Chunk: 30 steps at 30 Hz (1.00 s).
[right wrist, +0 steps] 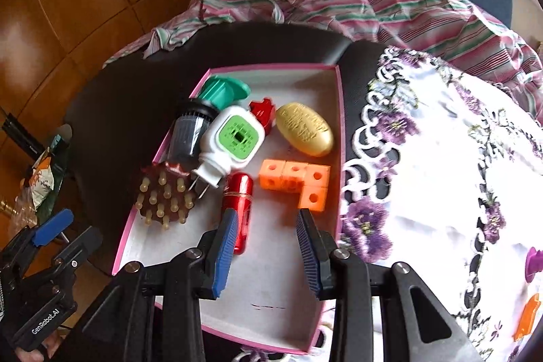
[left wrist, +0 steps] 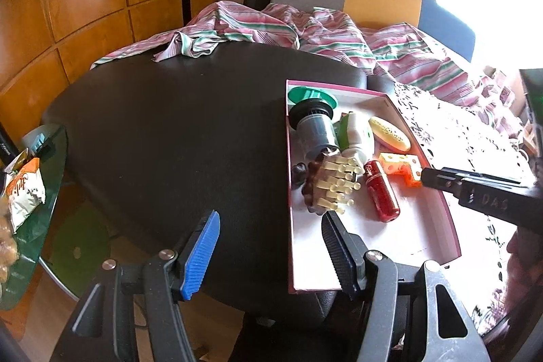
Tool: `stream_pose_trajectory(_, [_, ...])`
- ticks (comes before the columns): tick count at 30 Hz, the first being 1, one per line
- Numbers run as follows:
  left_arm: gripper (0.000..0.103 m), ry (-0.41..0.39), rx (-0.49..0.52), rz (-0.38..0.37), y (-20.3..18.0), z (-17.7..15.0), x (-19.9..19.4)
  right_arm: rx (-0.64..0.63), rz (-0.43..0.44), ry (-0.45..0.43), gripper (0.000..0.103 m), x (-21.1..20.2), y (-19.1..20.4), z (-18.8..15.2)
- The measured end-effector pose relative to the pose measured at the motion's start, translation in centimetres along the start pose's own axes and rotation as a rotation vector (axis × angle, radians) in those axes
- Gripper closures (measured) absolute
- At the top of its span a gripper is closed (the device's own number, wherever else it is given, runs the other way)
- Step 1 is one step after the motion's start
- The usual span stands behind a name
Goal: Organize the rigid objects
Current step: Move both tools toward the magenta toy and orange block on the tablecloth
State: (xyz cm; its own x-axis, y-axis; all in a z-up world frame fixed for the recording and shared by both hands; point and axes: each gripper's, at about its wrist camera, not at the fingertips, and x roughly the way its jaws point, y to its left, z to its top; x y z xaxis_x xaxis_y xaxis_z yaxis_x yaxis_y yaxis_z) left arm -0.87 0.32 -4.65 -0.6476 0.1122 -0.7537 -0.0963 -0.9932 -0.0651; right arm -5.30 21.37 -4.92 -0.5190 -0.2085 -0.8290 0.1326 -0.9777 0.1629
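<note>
A pink-rimmed box (right wrist: 342,124) is seen on the black bench (left wrist: 169,124), holding a brush (right wrist: 166,197), a plug (right wrist: 234,141), a red tube (right wrist: 239,202), orange cubes (right wrist: 298,180) and a yellow soap (right wrist: 303,128). The right claw (right wrist: 268,238) is held above the box floor, jaws parted, nothing gripped. The left claw (left wrist: 269,243) is held half open and empty, over the bench at the box's left wall.

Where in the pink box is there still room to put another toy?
The pink box is bare at its near end, below the red tube and orange blocks, and in the far corner behind the yellow soap. The left side is crowded.
</note>
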Motion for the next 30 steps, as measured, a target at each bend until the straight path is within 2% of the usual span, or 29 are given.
stream_pose_trajectory(7, [0.040, -0.002, 0.040, -0.006, -1.2, 0.2, 0.0, 0.051, -0.032, -0.018, 0.067, -1.8, -3.5, -0.4])
stream_pose_trajectory(13, [0.040, -0.012, 0.081, -0.021, -2.4, 0.4, -0.2, 0.133, -0.092, -0.026, 0.067, -3.5, -8.7, -1.5])
stream_pose_trajectory(23, [0.040, -0.013, 0.146, -0.058, -5.3, 0.9, 0.0, 0.369, -0.242, -0.058, 0.067, -8.1, -20.1, -4.8])
stream_pose_trajectory(30, [0.040, -0.014, 0.192, -0.104, -8.0, 1.5, 0.1, 0.574, -0.296, -0.119, 0.067, -12.6, -27.0, -8.3])
